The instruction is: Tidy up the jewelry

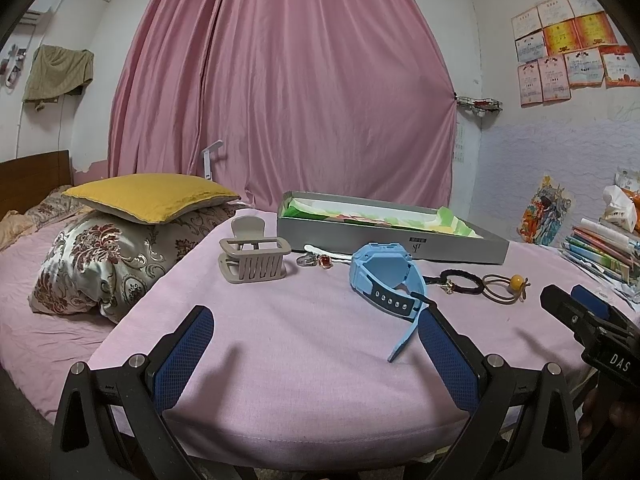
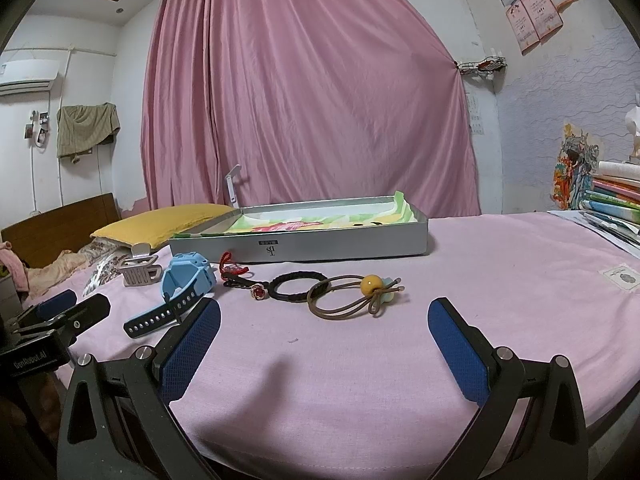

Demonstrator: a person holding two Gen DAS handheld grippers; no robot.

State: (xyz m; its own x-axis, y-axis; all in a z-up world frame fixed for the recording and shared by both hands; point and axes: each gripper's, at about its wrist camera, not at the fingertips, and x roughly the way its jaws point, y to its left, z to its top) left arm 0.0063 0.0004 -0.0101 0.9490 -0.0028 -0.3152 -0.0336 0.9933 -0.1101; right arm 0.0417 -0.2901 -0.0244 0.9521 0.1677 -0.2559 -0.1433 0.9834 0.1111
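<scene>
Jewelry lies strewn on a pink-covered table (image 2: 500, 280), in front of one grey tin box (image 2: 304, 246) whose long axis runs 9 to 3 o'clock in the right wrist view. One blue watch (image 1: 386, 276) stands on its edge, its loose strap trailing toward 6 o'clock beside the left gripper (image 1: 316, 336), whose padded jaws are spread wide and empty. One beige claw clip (image 1: 254, 258) sits at 10 o'clock of it. One black braided bracelet (image 2: 296, 286) and one brown hair tie with a yellow bead (image 2: 356, 294) lie at 12 o'clock of the right gripper (image 2: 324, 326), likewise spread and empty. Behind hang a pink curtain (image 1: 288, 92), and two pillows (image 1: 132, 224) rest on a bed at left.
</scene>
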